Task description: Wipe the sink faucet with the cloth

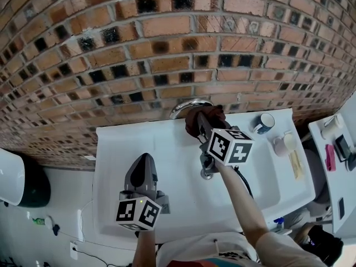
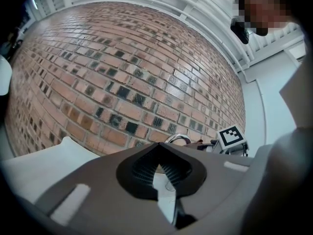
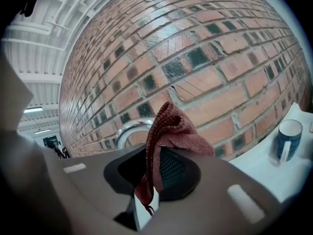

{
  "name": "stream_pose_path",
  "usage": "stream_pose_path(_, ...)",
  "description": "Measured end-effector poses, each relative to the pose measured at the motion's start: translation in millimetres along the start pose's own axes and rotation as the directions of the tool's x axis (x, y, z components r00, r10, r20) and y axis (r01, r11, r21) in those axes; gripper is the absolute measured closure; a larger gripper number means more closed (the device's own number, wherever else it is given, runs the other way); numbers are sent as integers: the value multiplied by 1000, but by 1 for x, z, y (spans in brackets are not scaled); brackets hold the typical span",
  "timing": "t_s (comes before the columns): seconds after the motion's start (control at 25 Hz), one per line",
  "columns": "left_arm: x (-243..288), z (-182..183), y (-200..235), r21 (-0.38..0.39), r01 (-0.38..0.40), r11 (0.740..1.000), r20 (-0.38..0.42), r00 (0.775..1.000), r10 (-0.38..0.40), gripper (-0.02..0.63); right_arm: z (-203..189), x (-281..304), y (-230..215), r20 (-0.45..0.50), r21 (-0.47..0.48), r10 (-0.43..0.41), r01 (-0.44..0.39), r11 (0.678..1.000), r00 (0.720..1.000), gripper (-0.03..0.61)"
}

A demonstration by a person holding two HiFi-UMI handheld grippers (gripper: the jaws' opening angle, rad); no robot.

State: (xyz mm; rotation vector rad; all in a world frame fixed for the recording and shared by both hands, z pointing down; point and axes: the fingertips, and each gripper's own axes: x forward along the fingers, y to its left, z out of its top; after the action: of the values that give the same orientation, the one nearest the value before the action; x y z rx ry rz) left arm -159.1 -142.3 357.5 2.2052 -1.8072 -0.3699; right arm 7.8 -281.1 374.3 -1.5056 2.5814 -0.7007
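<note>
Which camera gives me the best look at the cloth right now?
The right gripper view: the cloth fills the centre, pinched in the right gripper. The head view shows it small, bunched at the faucet. The left gripper view barely catches it, far off.

Cloth (image 1: 204, 119) at faucet (image 1: 187, 106), mug (image 1: 265, 122) right

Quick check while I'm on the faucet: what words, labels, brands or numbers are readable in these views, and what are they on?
No text can be read in any view.
Marker cubes: black-and-white square patterns only, no letters or digits.
Blue mug: no print visible.
Shirt: dark print at the frame edge, cut off and too small to read.
</note>
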Motion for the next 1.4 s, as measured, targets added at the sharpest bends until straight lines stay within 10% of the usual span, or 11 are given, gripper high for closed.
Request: stream_pose_path(1.4, -16, 15, 18, 4, -57, 998, 35, 998, 57, 609, -33, 24, 106, -52, -248, 143, -152, 957, 988, 534)
